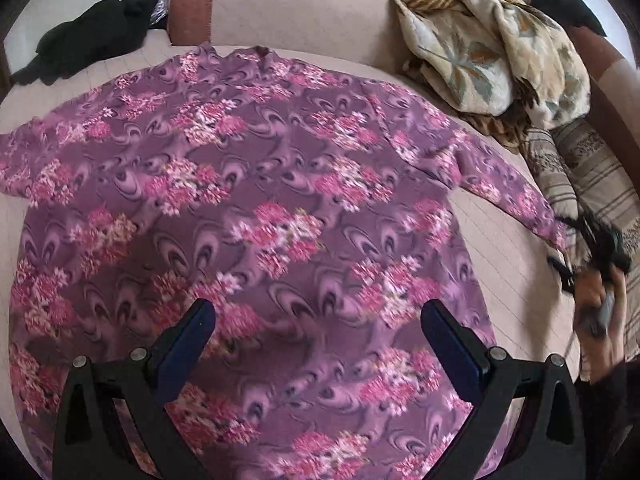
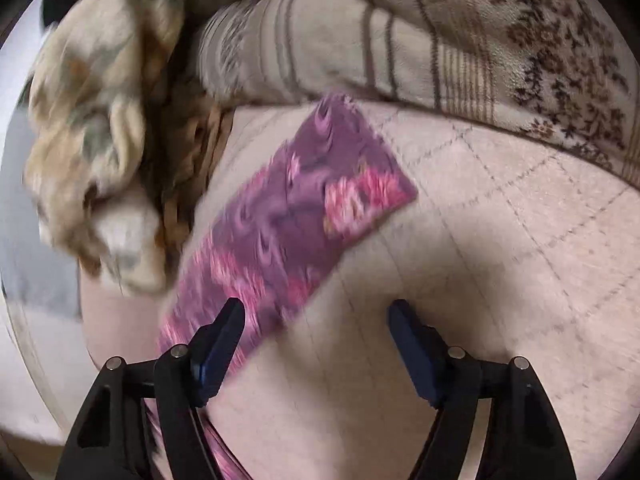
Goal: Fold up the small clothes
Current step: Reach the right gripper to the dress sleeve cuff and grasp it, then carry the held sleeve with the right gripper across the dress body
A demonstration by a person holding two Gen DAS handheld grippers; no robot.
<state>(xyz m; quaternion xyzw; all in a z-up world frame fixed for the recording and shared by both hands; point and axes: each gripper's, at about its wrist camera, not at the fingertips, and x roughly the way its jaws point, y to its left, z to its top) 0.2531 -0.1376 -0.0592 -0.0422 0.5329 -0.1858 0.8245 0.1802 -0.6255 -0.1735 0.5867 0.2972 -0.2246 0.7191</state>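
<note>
A purple long-sleeved top with pink flower print [image 1: 256, 208] lies spread flat on a beige quilted sofa seat [image 1: 516, 264], collar at the far side. My left gripper [image 1: 318, 316] is open and empty, hovering above the top's lower body. The top's right sleeve [image 2: 304, 216] stretches out across the seat, cuff at the far end. My right gripper [image 2: 316, 316] is open and empty just above the seat beside that sleeve; its left finger [image 2: 224, 332] overlaps the sleeve's edge. The right gripper also shows blurred in the left wrist view [image 1: 592, 264] by the cuff.
A crumpled cream leaf-print blanket [image 1: 492, 48] lies at the seat's far right, also in the right wrist view [image 2: 100, 120]. A striped patterned cushion [image 2: 460, 44] lines the right side. A black garment [image 1: 92, 36] lies at the far left. The sofa backrest [image 1: 304, 4] rises behind.
</note>
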